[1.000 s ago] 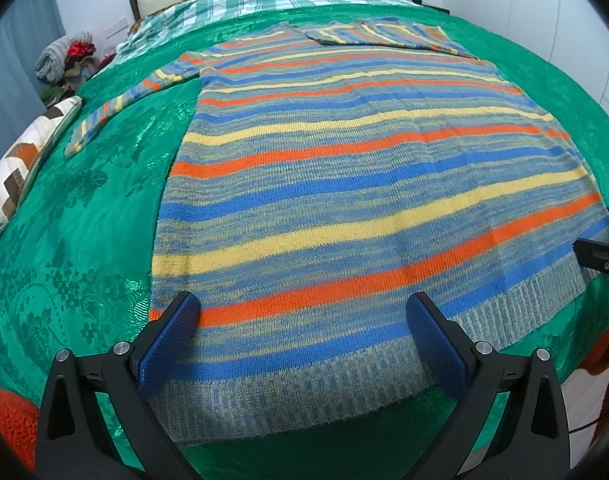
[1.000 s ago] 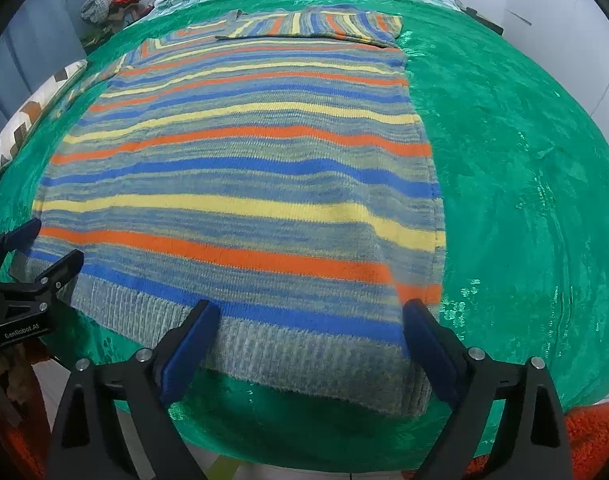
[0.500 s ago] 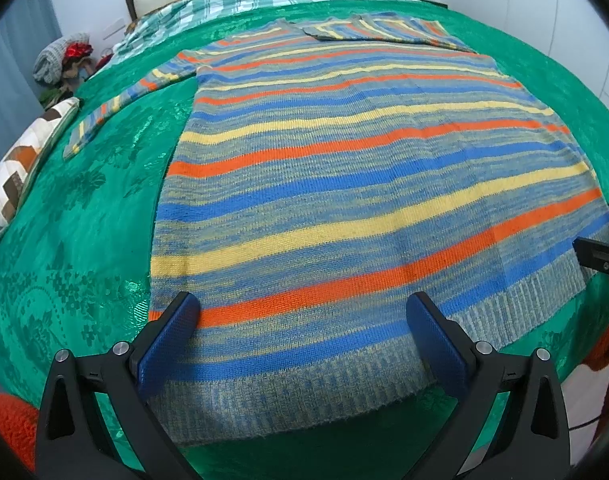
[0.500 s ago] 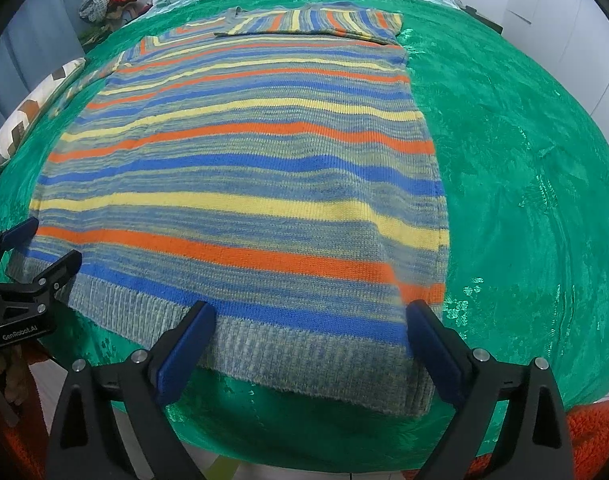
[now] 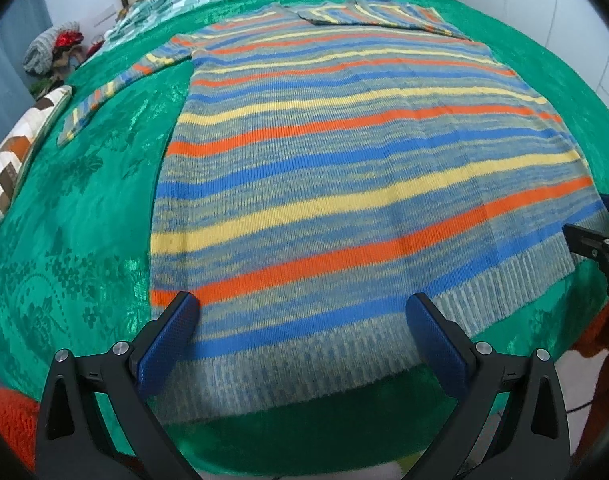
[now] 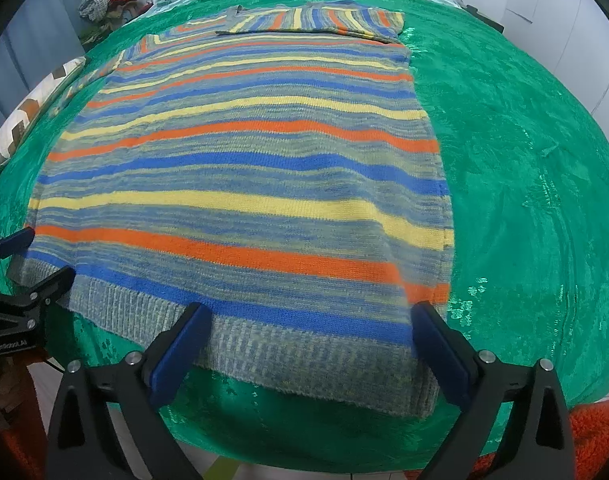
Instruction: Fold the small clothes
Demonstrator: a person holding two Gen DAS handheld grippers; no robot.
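Across the green bedspread (image 5: 72, 208) the striped sweater (image 5: 344, 184) lies flat, hem toward 6 o'clock at the bed's near edge and collar toward 12, so its long axis runs 6 to 12, one sleeve (image 6: 316, 20) folded over the chest, the other (image 5: 108, 92) stretched toward 10. Both the left gripper (image 5: 302, 338) and right gripper (image 6: 312, 344) hover released and wide apart over the hem's two corners, probably so both corners can be pinched together for a fold toward the collar.

The left gripper (image 5: 300, 320) and right gripper (image 6: 310, 328) both stood with jaws spread wide and nothing between them, side by side, each one's tips showing at the edge of the other's view.
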